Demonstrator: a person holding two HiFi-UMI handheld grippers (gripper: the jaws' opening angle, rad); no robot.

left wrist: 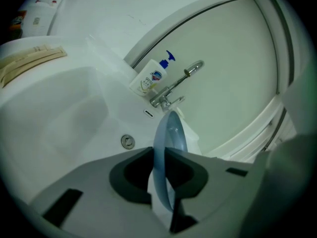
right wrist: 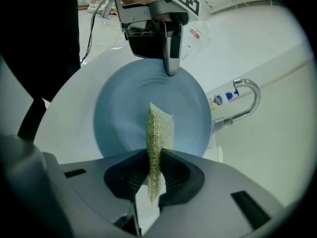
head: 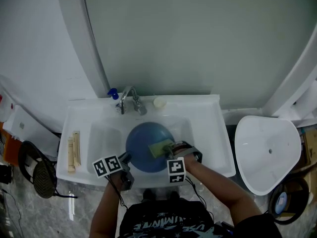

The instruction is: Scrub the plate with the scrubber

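Note:
A round blue plate [head: 143, 145] is held over the white sink [head: 203, 128], below the tap. My left gripper [head: 125, 158] is shut on the plate's near-left rim; in the left gripper view the plate [left wrist: 168, 143] stands edge-on between the jaws. My right gripper [head: 171, 148] is shut on a yellow-green mesh scrubber [head: 161, 148] at the plate's right side. In the right gripper view the scrubber [right wrist: 159, 133] sticks out from the jaws over the plate's face [right wrist: 124, 113], with the left gripper [right wrist: 171, 71] at the far rim.
A chrome tap [head: 131, 100] and a blue-capped soap bottle [left wrist: 151, 76] stand at the sink's back. The drain [left wrist: 128, 141] lies in the basin. Two beige items [head: 73, 150] rest on the left ledge. A white toilet lid [head: 267, 150] is at the right.

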